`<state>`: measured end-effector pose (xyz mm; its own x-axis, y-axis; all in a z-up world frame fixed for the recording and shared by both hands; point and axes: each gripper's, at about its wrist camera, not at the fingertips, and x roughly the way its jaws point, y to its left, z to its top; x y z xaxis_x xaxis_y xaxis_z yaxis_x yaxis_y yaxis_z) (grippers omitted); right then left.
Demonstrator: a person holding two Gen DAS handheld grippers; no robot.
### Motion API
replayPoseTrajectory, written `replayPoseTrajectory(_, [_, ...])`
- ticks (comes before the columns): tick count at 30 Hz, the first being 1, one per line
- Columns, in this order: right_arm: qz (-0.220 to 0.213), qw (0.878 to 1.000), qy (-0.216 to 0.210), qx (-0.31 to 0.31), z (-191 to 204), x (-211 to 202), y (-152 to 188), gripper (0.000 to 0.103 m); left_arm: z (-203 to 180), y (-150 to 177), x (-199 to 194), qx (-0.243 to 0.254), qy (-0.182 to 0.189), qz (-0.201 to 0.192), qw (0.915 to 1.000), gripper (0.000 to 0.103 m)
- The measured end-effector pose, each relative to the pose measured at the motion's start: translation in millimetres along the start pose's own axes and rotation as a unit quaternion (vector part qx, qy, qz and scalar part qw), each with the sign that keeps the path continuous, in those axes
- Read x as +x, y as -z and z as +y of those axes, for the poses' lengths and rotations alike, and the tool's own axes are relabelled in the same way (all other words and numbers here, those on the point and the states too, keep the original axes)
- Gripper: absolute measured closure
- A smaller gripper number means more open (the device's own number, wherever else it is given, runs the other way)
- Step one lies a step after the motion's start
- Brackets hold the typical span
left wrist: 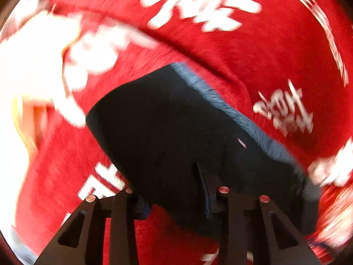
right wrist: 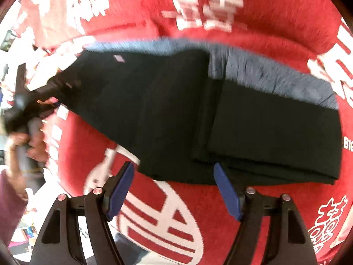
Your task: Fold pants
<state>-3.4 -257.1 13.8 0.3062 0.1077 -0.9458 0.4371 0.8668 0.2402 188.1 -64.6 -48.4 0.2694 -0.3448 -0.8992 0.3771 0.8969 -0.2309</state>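
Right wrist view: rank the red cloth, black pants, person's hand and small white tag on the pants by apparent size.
1. red cloth
2. black pants
3. person's hand, blurred
4. white tag

Your left gripper's fingers are buried in the pants; motion blur smears the white lettering at upper frame.

Blk fingers (blue pads), maroon sleeve

We find the pants to be matt black cloth with a paler blue, ribbed-looking band. The red cover appears a napped, fuzzy textile. Right gripper pads look ridged blue; frame matt black.
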Motion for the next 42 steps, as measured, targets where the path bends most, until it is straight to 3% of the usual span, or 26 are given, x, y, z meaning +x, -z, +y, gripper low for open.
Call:
replayPoseTrajectory(2, [-0.017,1.000,-0.018,-0.004,2,-16,-11,0.024,-31,9,-12,0.096,-0.046,-0.041,0.9935,0.069])
replayPoseTrajectory(4, [-0.018,0.999,-0.042,-0.006,4,-21,-33,0.024,-47,17,-18,0.146,-0.066,-0.062,0.9851,0.069])
replayPoseTrajectory(9, [0.000,0.992,-0.122,-0.014,25,-13,-99,0.024,-70,30,-21,0.227,-0.094,-0.085,0.9655,0.069])
replayPoseTrajectory(14, [0.057,0.979,-0.190,-0.056,86,12,-165,0.022,-91,36,-25,0.278,-0.109,-0.105,0.9487,0.069])
replayPoseTrajectory(19, [0.155,0.960,-0.203,-0.117,151,57,-193,0.022,-94,39,-31,0.291,-0.109,-0.115,0.9436,0.069])
replayPoseTrajectory(24, [0.200,0.953,-0.146,-0.174,185,96,-195,0.022,-96,37,-32,0.292,-0.109,-0.116,0.9432,0.069])
replayPoseTrajectory(27, [0.222,0.953,-0.119,-0.170,183,116,-195,0.026,-97,36,-31,0.293,-0.109,-0.112,0.9432,0.069])
replayPoseTrajectory(28, [0.222,0.954,-0.125,-0.158,176,119,-194,0.052,-98,36,-31,0.294,-0.106,-0.109,0.9437,0.069])
replayPoseTrajectory(30, [0.213,0.956,-0.145,-0.138,164,115,-193,0.083,-104,39,-37,0.304,-0.095,-0.110,0.9415,0.069])
replayPoseTrajectory(33, [0.183,0.961,-0.167,-0.123,142,99,-188,0.085,-122,44,-48,0.329,-0.089,-0.122,0.9323,0.069])
replayPoseTrajectory(42, [0.082,0.961,-0.260,-0.051,50,23,-163,0.085,-189,45,-97,0.329,-0.013,-0.133,0.9347,0.069])
